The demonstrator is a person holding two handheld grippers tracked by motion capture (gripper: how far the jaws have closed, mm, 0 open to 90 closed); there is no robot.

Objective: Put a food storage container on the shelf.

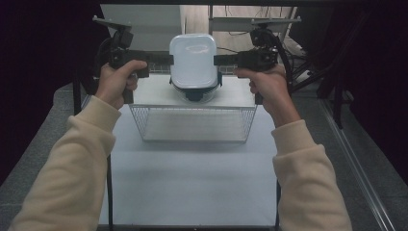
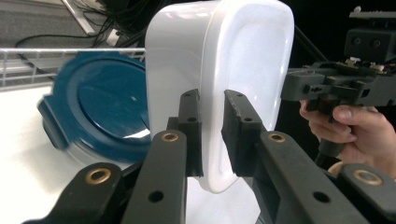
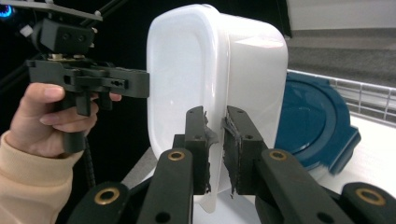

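One white container is held in the air between the two grippers, above and just behind the wire basket, which I take as the landmark; the left gripper is clamped on the container's rim at one side, its jaws closed on the thin wall as the left gripper view shows, and the right gripper is clamped on the opposite rim in the same way, seen close in the right gripper view; the container is turned so that its base faces up toward the high camera. It looks like thin, smooth, translucent plastic, so I judge it light, somewhat flexible at the wall and rather slippery; the rim edge, where the jaws pinch now, seems the sensible hold, since the broad sides offer nothing to bite on, and two opposed grips should keep it from twisting, though squeezing hard could bow the wall. Directly below it, behind the basket's far edge, sits one round container with a dark blue lid, resting on the white table; its lid has clip tabs at the sides. Counted: one white container, one blue-lidded container, one wire basket, two grippers, each held by a hand.
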